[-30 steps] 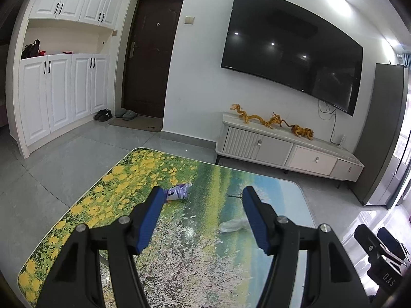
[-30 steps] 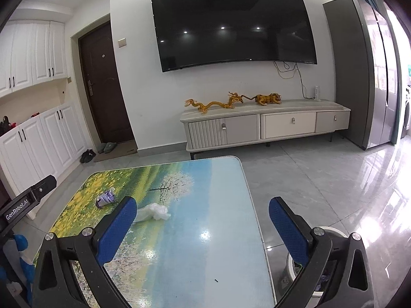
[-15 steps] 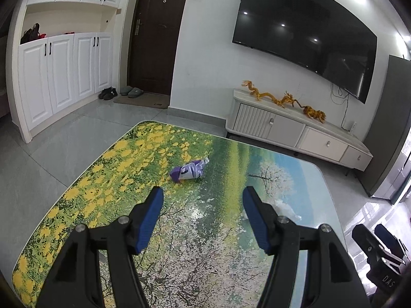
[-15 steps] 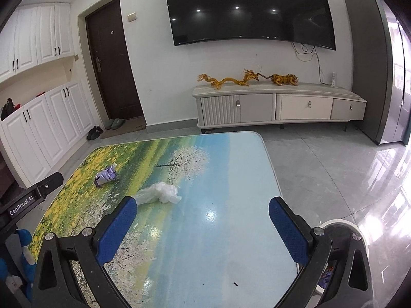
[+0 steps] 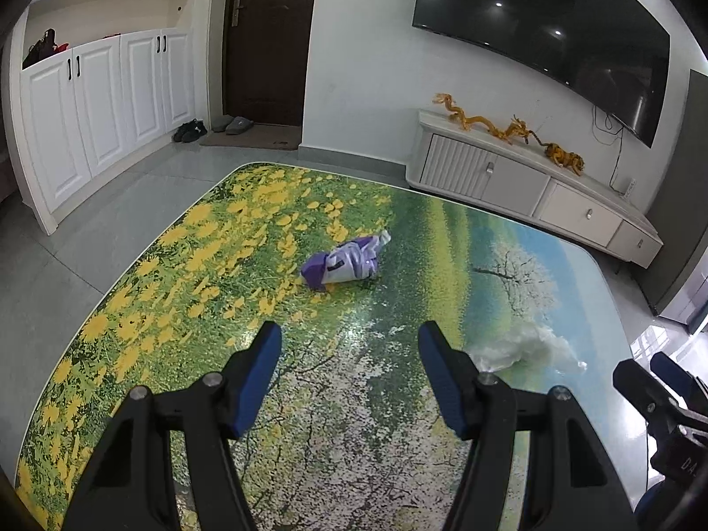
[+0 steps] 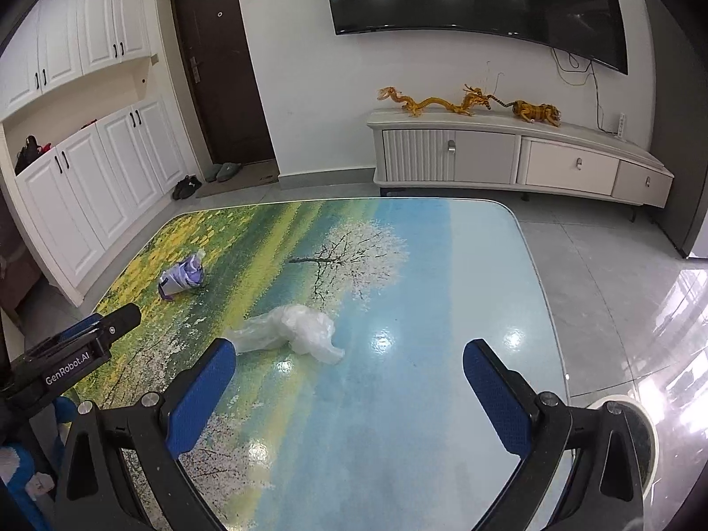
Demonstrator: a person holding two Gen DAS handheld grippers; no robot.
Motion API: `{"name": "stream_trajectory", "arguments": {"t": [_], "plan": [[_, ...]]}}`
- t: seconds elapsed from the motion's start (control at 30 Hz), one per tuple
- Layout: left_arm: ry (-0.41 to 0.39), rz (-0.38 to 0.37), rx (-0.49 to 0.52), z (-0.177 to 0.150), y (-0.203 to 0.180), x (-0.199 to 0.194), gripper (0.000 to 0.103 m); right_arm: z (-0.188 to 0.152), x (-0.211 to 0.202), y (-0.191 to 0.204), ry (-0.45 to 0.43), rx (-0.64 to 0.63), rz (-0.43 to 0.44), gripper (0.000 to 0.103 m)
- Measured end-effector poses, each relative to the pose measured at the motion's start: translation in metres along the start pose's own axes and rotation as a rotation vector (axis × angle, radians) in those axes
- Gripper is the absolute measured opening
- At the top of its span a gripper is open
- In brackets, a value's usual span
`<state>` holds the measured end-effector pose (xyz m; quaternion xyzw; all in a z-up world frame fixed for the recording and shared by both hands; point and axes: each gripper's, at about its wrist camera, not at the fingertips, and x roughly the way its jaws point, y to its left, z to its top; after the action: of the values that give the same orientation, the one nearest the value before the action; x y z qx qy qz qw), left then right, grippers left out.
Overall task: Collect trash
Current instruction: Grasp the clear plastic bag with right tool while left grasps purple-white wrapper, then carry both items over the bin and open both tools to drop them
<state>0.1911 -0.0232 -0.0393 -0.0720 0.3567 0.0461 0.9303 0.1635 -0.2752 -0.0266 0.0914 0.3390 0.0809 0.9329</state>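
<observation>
**Two tools above the desk, both empty**

The left tool hangs with fingers apart; a purple wrapper lies on the desk at its 12 o'clock. The right tool, spread wide, has a clear plastic bag at 11 o'clock.

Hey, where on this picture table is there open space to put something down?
The blue half of the table, right of the clear plastic bag, is bare to its edge. The strip before both grippers is also free. Trash sits left: the purple wrapper and the bag.
</observation>
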Motion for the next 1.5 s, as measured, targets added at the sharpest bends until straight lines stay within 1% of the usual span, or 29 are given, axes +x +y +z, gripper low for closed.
{"name": "stream_trajectory", "arguments": {"t": [0.17,0.27,0.37,0.47,0.53,0.57,0.6,0.63,0.67,0.7,0.83,0.9,0.93,1.0,1.07,1.1,1.13,1.17,1.2,1.27,1.3,1.37,1.43,1.5], "plan": [[0.011,0.017,0.012,0.002,0.0,0.012,0.062,0.011,0.02,0.008,0.015,-0.042,0.043,0.103],[0.014,0.008,0.0,0.008,0.006,0.019,0.062,0.015,0.033,0.014,0.033,-0.067,0.072,0.103],[-0.005,-0.001,-0.023,0.02,0.021,0.026,0.062,0.018,0.045,0.021,0.057,-0.092,0.108,0.103],[-0.031,-0.031,-0.029,0.04,0.037,0.036,0.063,0.019,0.056,0.027,0.078,-0.121,0.139,0.103],[-0.045,-0.043,0.005,0.052,0.041,0.045,0.074,0.019,0.064,0.03,0.094,-0.125,0.159,0.103],[-0.048,-0.049,0.026,0.058,0.04,0.051,0.075,0.018,0.067,0.03,0.101,-0.122,0.169,0.103],[-0.042,-0.057,0.048,0.063,0.039,0.058,0.075,0.018,0.071,0.03,0.109,-0.12,0.175,0.103],[-0.033,-0.083,0.067,0.067,0.038,0.065,0.075,0.018,0.074,0.03,0.114,-0.12,0.177,0.103],[-0.011,-0.118,0.086,0.07,0.035,0.074,0.075,0.017,0.077,0.03,0.12,-0.122,0.179,0.103],[0.011,-0.132,0.095,0.072,0.033,0.082,0.075,0.017,0.08,0.03,0.126,-0.123,0.18,0.103],[0.089,-0.162,0.107,0.068,0.025,0.113,0.075,0.015,0.09,0.027,0.157,-0.12,0.189,0.103],[0.117,-0.169,0.106,0.063,0.024,0.122,0.075,0.015,0.092,0.025,0.169,-0.119,0.2,0.099],[0.13,-0.176,0.104,0.062,0.024,0.124,0.075,0.015,0.093,0.025,0.175,-0.119,0.205,0.095],[0.116,-0.174,0.099,0.062,0.025,0.122,0.074,0.013,0.094,0.025,0.185,-0.121,0.208,0.088],[0.129,-0.173,0.103,0.061,0.025,0.124,0.066,0.012,0.093,0.024,0.185,-0.119,0.206,0.075],[0.145,-0.178,0.101,0.06,0.025,0.126,0.057,0.011,0.092,0.025,0.183,-0.123,0.203,0.072],[0.143,-0.175,0.099,0.06,0.025,0.127,0.053,0.011,0.091,0.025,0.183,-0.129,0.199,0.066],[0.143,-0.177,0.095,0.06,0.026,0.127,0.052,0.009,0.09,0.025,0.183,-0.135,0.197,0.06],[0.141,-0.174,0.094,0.059,0.026,0.127,0.049,0.008,0.089,0.025,0.183,-0.139,0.194,0.058],[0.139,-0.171,0.091,0.058,0.026,0.126,0.047,0.006,0.086,0.024,0.183,-0.137,0.192,0.049],[0.139,-0.169,0.091,0.057,0.027,0.125,0.044,0.004,0.084,0.022,0.182,-0.13,0.19,0.046],[0.138,-0.168,0.092,0.055,0.027,0.122,0.043,0.002,0.081,0.018,0.18,-0.11,0.19,0.035],[0.138,-0.171,0.089,0.051,0.026,0.117,0.04,0.0,0.077,0.013,0.179,-0.086,0.188,0.03],[0.136,-0.171,0.088,0.048,0.025,0.113,0.038,-0.002,0.073,0.009,0.175,-0.068,0.18,0.03]]}}
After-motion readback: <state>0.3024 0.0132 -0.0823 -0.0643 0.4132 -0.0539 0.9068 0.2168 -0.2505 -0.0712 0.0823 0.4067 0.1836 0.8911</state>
